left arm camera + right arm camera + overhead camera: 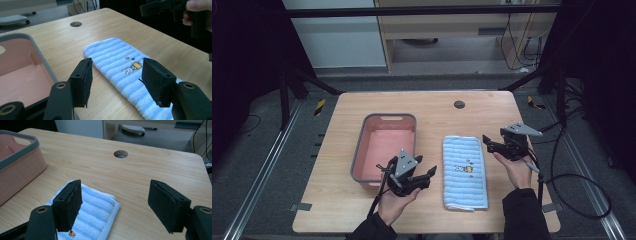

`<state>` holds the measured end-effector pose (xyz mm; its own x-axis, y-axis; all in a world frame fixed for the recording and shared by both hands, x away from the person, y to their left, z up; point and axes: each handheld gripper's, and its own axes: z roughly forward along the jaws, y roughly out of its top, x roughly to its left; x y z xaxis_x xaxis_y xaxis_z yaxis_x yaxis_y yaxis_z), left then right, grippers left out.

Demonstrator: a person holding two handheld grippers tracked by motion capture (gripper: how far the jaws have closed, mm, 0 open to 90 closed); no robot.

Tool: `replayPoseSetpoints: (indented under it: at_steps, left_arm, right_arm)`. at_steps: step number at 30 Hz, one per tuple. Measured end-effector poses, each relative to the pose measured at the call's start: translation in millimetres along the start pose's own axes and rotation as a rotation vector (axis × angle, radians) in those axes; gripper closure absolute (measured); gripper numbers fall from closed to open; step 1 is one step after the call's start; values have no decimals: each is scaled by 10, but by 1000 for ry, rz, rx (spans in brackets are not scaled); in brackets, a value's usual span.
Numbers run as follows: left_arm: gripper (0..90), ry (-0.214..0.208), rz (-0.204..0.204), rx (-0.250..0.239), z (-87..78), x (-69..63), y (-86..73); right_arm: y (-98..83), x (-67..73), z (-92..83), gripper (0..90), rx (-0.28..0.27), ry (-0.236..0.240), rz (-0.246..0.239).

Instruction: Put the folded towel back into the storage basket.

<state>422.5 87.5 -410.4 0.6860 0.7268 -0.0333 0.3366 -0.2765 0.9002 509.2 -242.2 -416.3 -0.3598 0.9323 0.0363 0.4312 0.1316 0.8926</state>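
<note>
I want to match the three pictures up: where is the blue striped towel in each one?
High view: the towel lies right of centre, between the two hands.
Left gripper view: it runs diagonally from centre to lower right, beyond the tongs.
Right gripper view: its end sits bottom centre-left.
Shared landmark: the pink tub beside it.

A pink basin (384, 150) sits on the wooden table (342, 130).
</note>
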Motion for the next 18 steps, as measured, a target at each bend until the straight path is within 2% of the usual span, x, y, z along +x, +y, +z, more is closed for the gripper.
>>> replayPoseSetpoints:
  at_steps: [5, 18]
  left_arm:
    - [422, -14, 14, 20, 94, -84, -58]
    - [443, -29, 29, 60, 265, -197, -201]
  right_arm:
    - [-43, 1, 77, 284, 14, 6, 1]
    - [-151, -16, 269, 322, 50, 7, 12]
